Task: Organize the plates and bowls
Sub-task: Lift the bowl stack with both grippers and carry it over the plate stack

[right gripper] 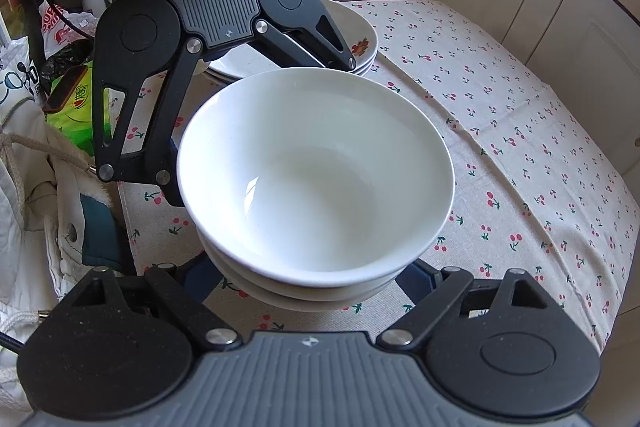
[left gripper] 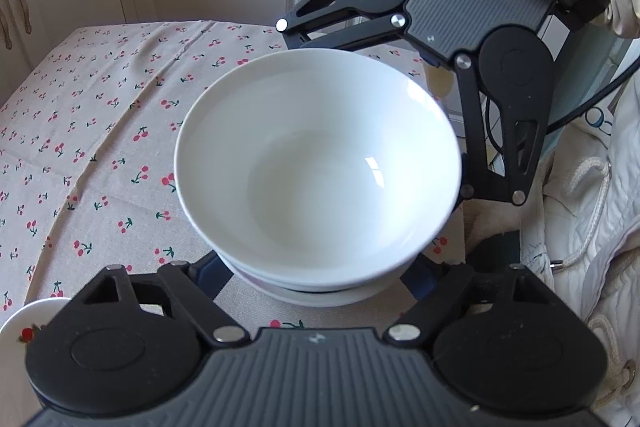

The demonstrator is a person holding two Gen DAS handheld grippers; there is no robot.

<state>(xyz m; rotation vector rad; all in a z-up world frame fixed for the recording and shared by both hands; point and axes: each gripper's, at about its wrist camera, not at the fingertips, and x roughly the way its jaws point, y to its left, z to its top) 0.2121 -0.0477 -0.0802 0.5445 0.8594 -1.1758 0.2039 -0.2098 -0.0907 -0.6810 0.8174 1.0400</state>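
A stack of white bowls point(left gripper: 320, 167) sits on the cherry-print tablecloth point(left gripper: 100, 115) near the table's edge, and both grippers reach in around it from opposite sides. The left gripper point(left gripper: 316, 279) and the right gripper point(right gripper: 308, 279) each straddle the lower bowls, but the stack hides their fingertips, so I cannot tell whether either one grips. Behind the left gripper rests a stack of fruit-patterned plates point(right gripper: 360, 47).

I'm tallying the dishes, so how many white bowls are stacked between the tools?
3, as far as the rims show: top bowl, second bowl nested under it, bottom bowl on the cherry tablecloth. More could be hidden inside.
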